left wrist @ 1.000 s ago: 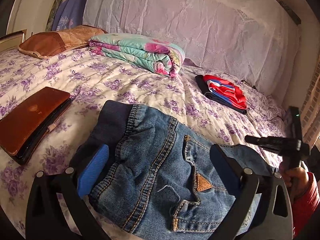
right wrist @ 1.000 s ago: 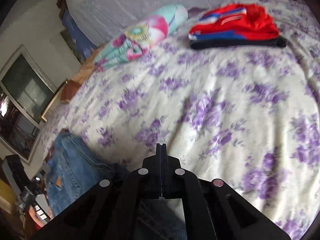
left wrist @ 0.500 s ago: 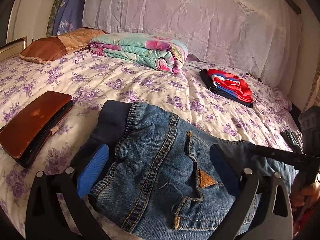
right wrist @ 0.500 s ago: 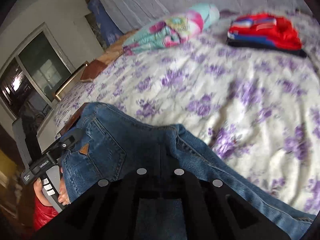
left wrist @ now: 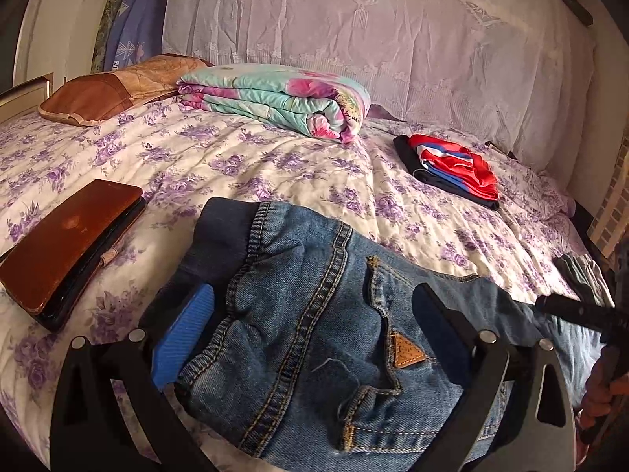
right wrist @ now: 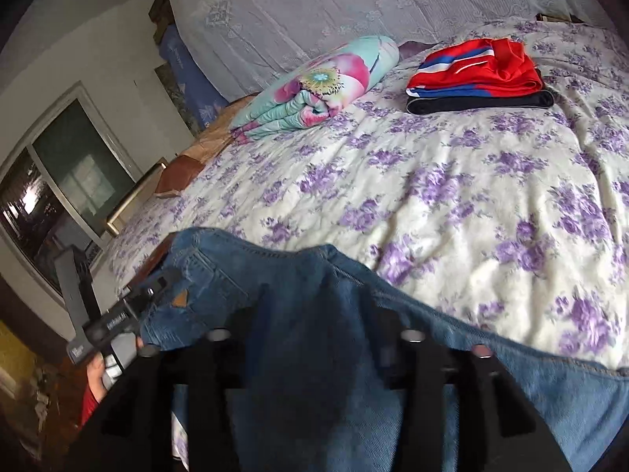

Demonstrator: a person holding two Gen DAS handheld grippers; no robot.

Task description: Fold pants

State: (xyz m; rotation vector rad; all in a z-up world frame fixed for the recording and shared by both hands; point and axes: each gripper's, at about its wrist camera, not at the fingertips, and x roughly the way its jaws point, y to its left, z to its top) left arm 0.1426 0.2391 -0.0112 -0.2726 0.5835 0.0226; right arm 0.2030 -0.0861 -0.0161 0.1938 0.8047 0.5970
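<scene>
Blue denim pants lie on the flowered bedspread near its front edge, back pocket with a tan triangle patch facing up. My left gripper is open, its blue pads wide apart on either side of the waistband and not pressing it. In the right wrist view a pant leg drapes over my right gripper. Its jaws are opening, dark and blurred, with denim between and over them but not pinched. A hand holds each gripper's handle.
A brown case lies left of the pants. A folded floral quilt and a brown pillow sit at the back. Folded red and blue clothes lie at the back right. A window is beyond the bed's left side.
The right gripper, shut a second ago, has swung left and down to the pants and its jaws now stand apart under the denim leg. The left gripper has stayed put.
</scene>
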